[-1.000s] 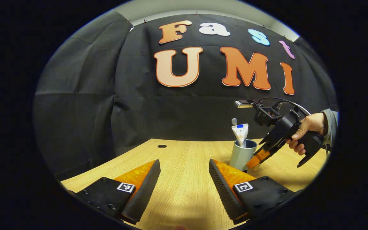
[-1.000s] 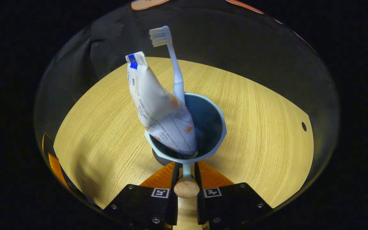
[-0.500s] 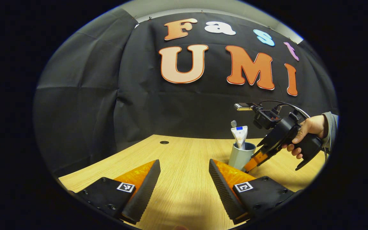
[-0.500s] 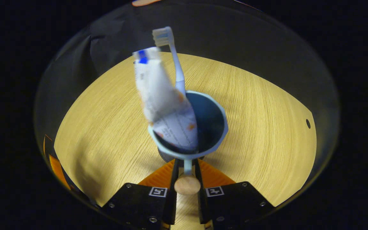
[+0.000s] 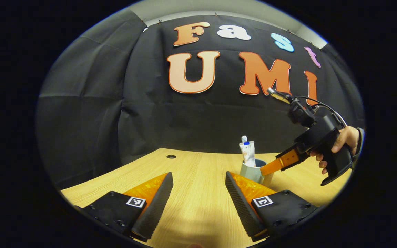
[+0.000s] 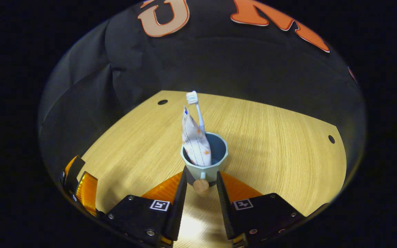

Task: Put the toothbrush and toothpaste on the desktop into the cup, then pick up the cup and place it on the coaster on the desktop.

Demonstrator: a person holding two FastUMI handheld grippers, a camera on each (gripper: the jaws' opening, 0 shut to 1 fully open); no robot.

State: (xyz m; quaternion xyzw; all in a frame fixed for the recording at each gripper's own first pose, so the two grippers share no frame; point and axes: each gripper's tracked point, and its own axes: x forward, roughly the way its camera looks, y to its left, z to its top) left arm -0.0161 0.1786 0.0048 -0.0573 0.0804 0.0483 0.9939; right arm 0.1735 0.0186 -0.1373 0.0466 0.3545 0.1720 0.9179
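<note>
cup with toothbrush and toothpaste on a wooden counter

a pale wood counter [image 6: 271, 137] meets a black cloth wall. the left gripper [image 5: 198, 193] hangs low over the counter, jaws released and holding nothing. farther right, the blue cup [image 6: 207, 162] stands on a dark coaster [image 6: 189, 179], holding the toothpaste [image 6: 195, 144] and toothbrush [image 6: 196, 110]. a hand [image 5: 339, 144] tilts the right gripper [image 6: 200, 203] downward, jaws released either side of the cup's wooden knob [image 6: 201, 186].

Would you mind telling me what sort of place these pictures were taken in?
Probably a staged recording booth, not a real bathroom: a black cloth wall hangs behind a bare wooden desktop, and the only household item is a cup holding a toothbrush and toothpaste.
</note>
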